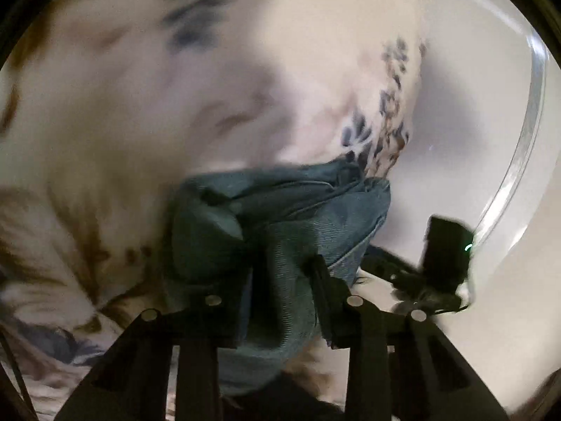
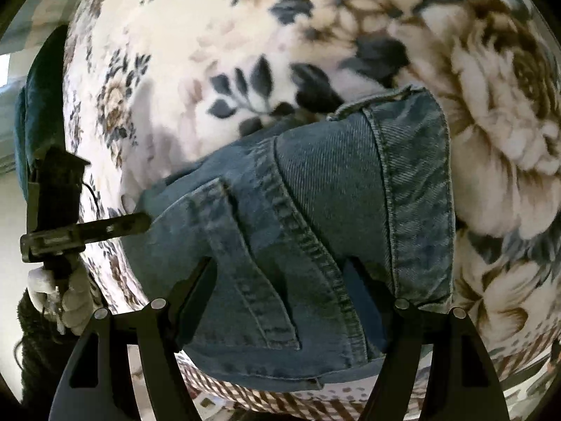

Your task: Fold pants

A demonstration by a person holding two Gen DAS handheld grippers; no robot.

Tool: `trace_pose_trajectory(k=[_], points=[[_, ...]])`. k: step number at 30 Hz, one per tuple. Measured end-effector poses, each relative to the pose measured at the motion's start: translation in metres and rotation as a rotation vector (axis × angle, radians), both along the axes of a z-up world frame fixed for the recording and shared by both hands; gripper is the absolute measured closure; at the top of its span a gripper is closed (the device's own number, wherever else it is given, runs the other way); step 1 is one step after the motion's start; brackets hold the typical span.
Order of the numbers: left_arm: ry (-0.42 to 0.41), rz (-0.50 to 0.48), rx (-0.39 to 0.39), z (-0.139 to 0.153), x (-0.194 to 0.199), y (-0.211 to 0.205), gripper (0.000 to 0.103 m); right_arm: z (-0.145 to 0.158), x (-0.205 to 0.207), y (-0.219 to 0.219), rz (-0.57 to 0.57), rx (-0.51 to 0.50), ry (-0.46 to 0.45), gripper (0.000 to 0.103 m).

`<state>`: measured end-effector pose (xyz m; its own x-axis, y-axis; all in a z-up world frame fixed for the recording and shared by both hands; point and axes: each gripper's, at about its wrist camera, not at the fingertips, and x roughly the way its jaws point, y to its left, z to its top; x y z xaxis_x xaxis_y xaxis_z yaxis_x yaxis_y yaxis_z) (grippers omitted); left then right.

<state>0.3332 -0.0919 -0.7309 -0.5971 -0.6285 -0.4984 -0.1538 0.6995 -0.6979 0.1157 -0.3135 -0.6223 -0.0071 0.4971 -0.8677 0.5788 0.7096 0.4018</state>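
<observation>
This looks like a home, most likely a bedroom. A plush fleece blanket (image 2: 245, 52) printed with large cream, brown and grey-blue flowers covers a soft, bed-like surface. Beyond the blanket's left edge stand a pale wall (image 2: 10, 217) and what may be a window.

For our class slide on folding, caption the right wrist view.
Right gripper straddles folded jeans on a floral blanket.
</observation>
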Motion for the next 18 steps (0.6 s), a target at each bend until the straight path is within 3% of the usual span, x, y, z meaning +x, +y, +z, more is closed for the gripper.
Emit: trace_pose_trajectory(k=[2,3,4,5,6,8,10,11,13,14,16,18], points=[[-0.152,-0.050,0.051,0.016,0.008,-0.003,0.074,0.000,0.000,0.000,-0.018,0.017,-0.006,0.026],[-0.268,-0.141,0.062,0.031,0.008,-0.015,0.067,0.002,0.000,0.000,-0.018,0.020,-0.016,0.026],[-0.340,-0.215,0.079,0.041,0.005,-0.024,0.061,0.006,0.002,0.002,-0.006,0.009,-0.023,0.026],[-0.400,-0.284,0.083,0.048,-0.001,-0.035,0.050,0.009,0.004,0.004,0.018,-0.011,-0.028,0.026],[-0.441,-0.351,0.098,0.048,-0.009,-0.048,0.046,0.011,0.005,0.005,0.031,-0.019,-0.031,0.026],[-0.468,-0.373,0.129,0.041,-0.014,-0.057,0.046,0.011,0.006,0.007,0.044,-0.027,-0.028,0.026],[-0.471,-0.391,0.120,0.034,-0.016,-0.066,0.048,0.007,0.006,0.008,0.055,-0.038,-0.016,0.026],[-0.442,-0.378,0.103,0.030,-0.013,-0.064,0.054,0.005,0.006,0.007,0.051,-0.040,-0.010,0.026],[-0.272,-0.235,-0.007,0.021,-0.002,-0.044,0.080,0.002,0.004,0.004,0.030,-0.035,-0.003,0.026],[-0.132,-0.095,-0.049,0.005,0.004,-0.026,0.086,0.000,0.002,-0.001,-0.006,-0.025,-0.004,0.026],[-0.112,-0.036,0.044,-0.012,0.010,-0.001,0.087,-0.003,-0.001,-0.008,-0.047,-0.004,-0.005,0.026],[-0.128,-0.003,0.021,-0.008,0.012,0.005,0.087,-0.002,-0.002,-0.012,-0.070,0.001,-0.014,0.026]])
